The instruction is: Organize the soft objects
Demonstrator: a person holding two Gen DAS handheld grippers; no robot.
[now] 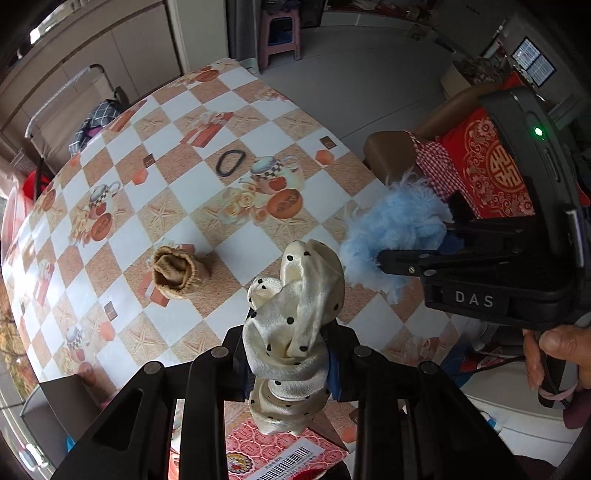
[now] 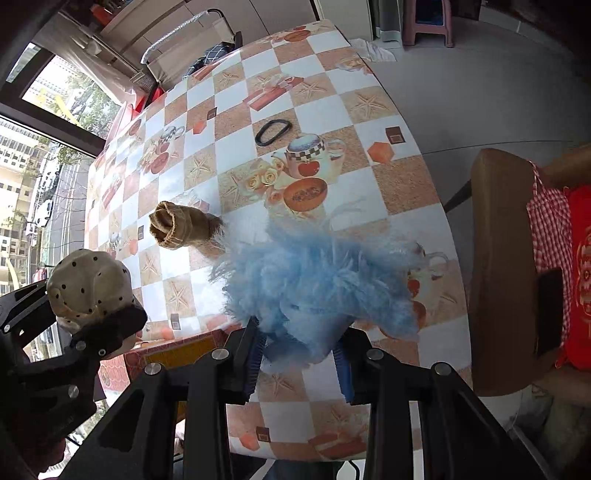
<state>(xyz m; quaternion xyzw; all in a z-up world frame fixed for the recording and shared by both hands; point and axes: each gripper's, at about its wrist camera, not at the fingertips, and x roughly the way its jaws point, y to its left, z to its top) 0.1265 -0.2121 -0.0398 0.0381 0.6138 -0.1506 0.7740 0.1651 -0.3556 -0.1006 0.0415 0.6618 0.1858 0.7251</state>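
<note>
My left gripper is shut on a cream satin scrunchie with black dots, held above the checkered table; that scrunchie shows at the left in the right wrist view. My right gripper is shut on a fluffy light-blue scrunchie, which also shows at the right in the left wrist view. A rolled tan sock lies on the table. A black hair tie lies farther back.
A brown chair with a red cushion and checked cloth stands by the table's right edge. A red printed box lies below my left gripper. A pink stool stands on the floor beyond the table.
</note>
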